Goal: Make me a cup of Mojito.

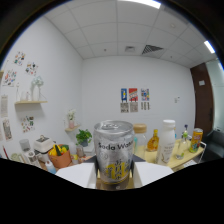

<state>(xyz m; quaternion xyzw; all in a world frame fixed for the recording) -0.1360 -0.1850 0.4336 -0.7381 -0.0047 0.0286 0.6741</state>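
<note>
Between the fingers of the gripper (pixel 114 176) stands a silver can of soda water (pixel 114 156), upright, with the words "Soda Wat" on its side and a yellow picture lower on the label. It fills the near middle of the view. The lower part of the view is dark, so I cannot tell if the fingers press on the can or are apart from it. Under the can a golden-brown surface shows, but what it is I cannot say.

Beyond the can and to the right there is a pale table (pixel 184 159) with several things on it: a jar with a tan lid (pixel 140 135) just behind the can, a small yellow bottle (pixel 153 141), a tall white bottle (pixel 167 141) beside it, and an orange can (pixel 196 139) further right. A dark brown door (pixel 202 97) is behind them.

Beyond the can and to the left are a small green plant (pixel 83 136), a brown pot with yellow fruit (pixel 60 156) and a white appliance (pixel 42 145). Higher on the left wall a wooden shelf (pixel 30 102) is fixed. On the far wall three small posters (pixel 134 100) hang.
</note>
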